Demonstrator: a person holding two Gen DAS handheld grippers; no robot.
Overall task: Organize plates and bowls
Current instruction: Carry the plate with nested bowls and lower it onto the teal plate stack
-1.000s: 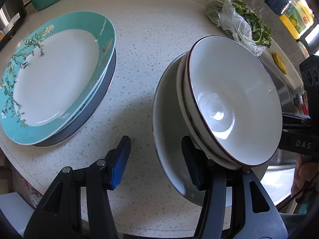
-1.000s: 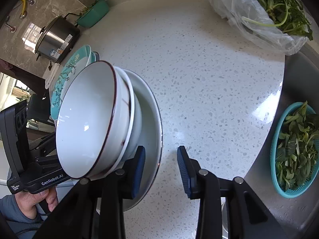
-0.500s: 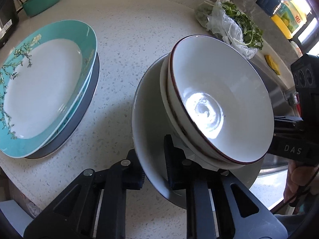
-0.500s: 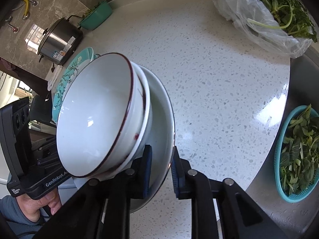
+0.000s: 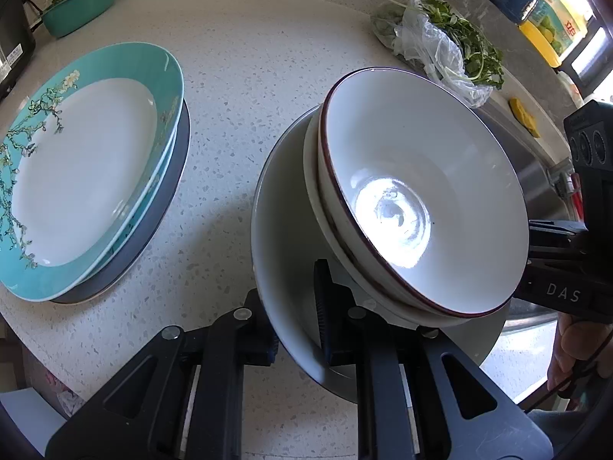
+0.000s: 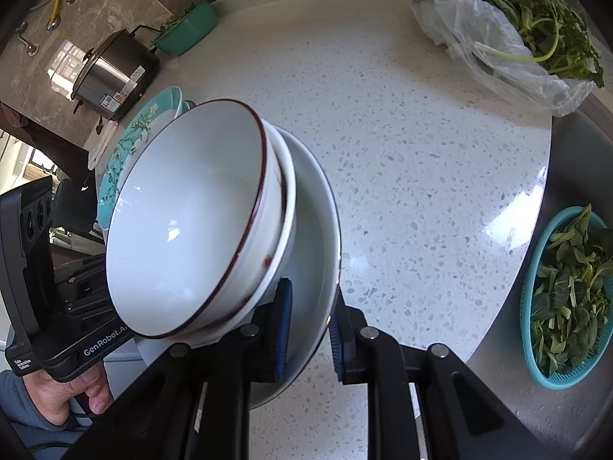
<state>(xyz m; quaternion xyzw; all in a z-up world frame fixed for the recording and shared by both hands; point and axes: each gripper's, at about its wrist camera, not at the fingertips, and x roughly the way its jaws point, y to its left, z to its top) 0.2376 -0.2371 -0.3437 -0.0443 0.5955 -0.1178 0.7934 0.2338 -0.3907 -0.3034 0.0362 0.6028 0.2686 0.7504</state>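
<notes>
A white plate (image 5: 285,237) carries two stacked white bowls with dark red rims (image 5: 413,176). My left gripper (image 5: 295,318) is shut on the plate's near rim. My right gripper (image 6: 308,326) is shut on the opposite rim of the same plate (image 6: 314,237), with the bowls (image 6: 184,226) on it. The plate appears tilted and held just above the speckled counter. A teal floral plate (image 5: 76,161) lies on a dark plate at the left, also seen in the right wrist view (image 6: 130,145).
A bag of greens (image 5: 440,46) lies at the counter's far right. A teal basket of leaves (image 6: 563,306) sits in the sink. A steel cooker (image 6: 111,73) and a teal tub (image 6: 187,27) stand at the far left edge.
Both grippers went from open beside the plate to shut on its opposite rims. The plate with the bowls has shifted slightly and seems lifted.
</notes>
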